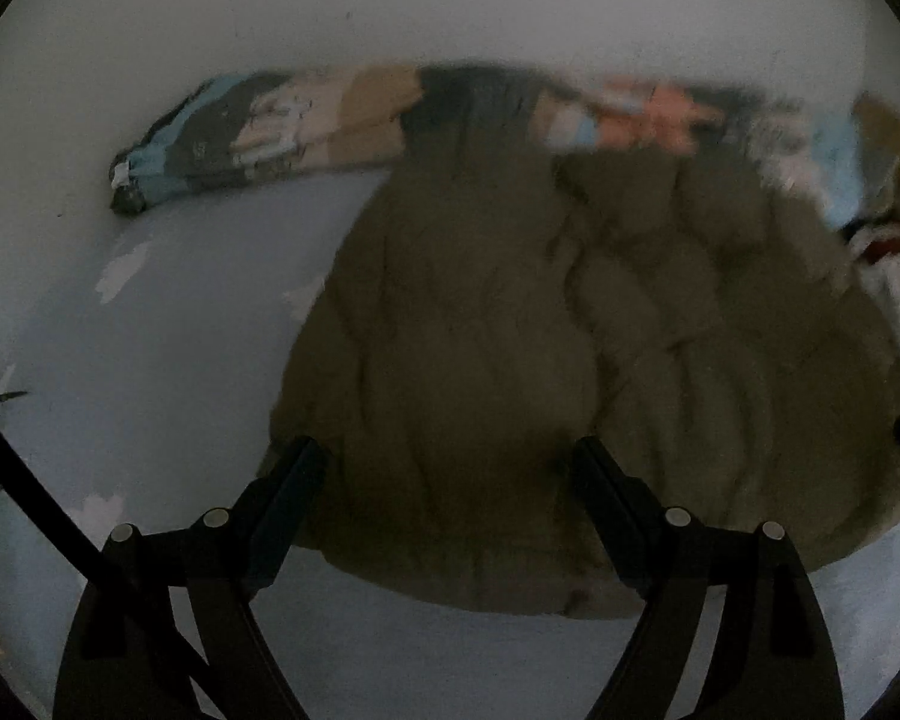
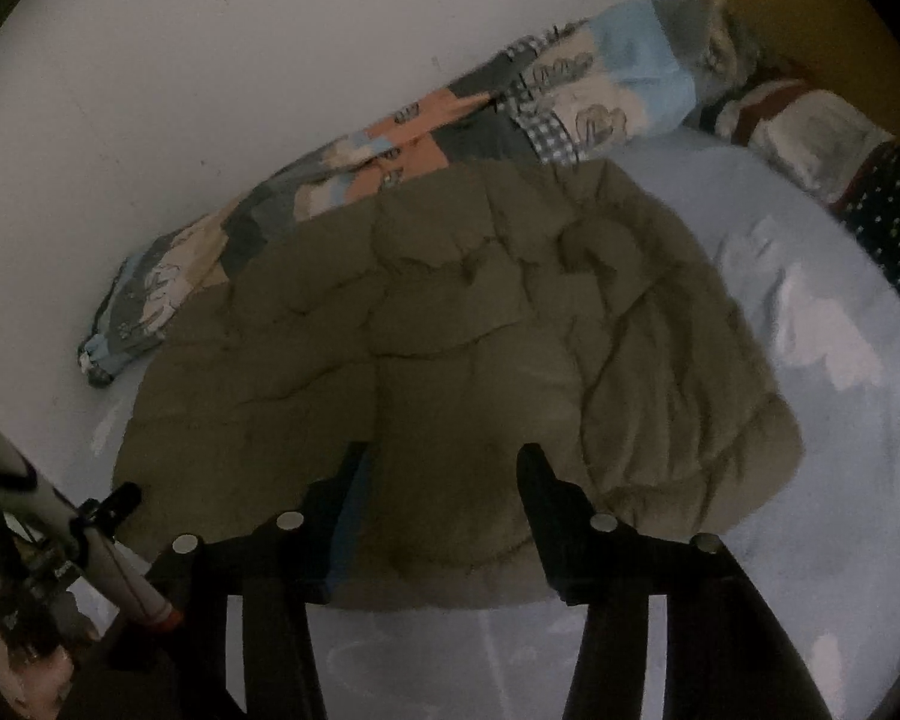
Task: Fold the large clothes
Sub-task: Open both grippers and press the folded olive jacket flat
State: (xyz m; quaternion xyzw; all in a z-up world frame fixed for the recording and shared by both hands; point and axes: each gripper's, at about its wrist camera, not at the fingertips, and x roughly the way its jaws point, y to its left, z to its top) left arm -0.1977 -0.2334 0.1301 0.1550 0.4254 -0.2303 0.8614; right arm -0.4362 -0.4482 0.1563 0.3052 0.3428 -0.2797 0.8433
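Note:
A large olive-green padded jacket [image 1: 510, 330] lies spread and rumpled on a pale blue bed sheet [image 1: 168, 330]. Its hem edge faces me in both views. In the left wrist view my left gripper [image 1: 447, 456] hangs above the near part of the jacket, jaws wide apart, nothing between them. In the right wrist view the jacket [image 2: 450, 324] fills the middle, and my right gripper [image 2: 443, 456] hovers over its near edge. Its jaws stand partly apart with only the cloth below showing in the gap. I see no cloth pinched by either gripper.
A rolled patchwork quilt [image 2: 390, 138] lies along the white wall [image 2: 210, 60] behind the jacket. Pillows [image 2: 810, 126] sit at the far right. A white and black pole-like object [image 2: 90, 540] stands at lower left. Bare sheet [image 2: 840, 420] lies right of the jacket.

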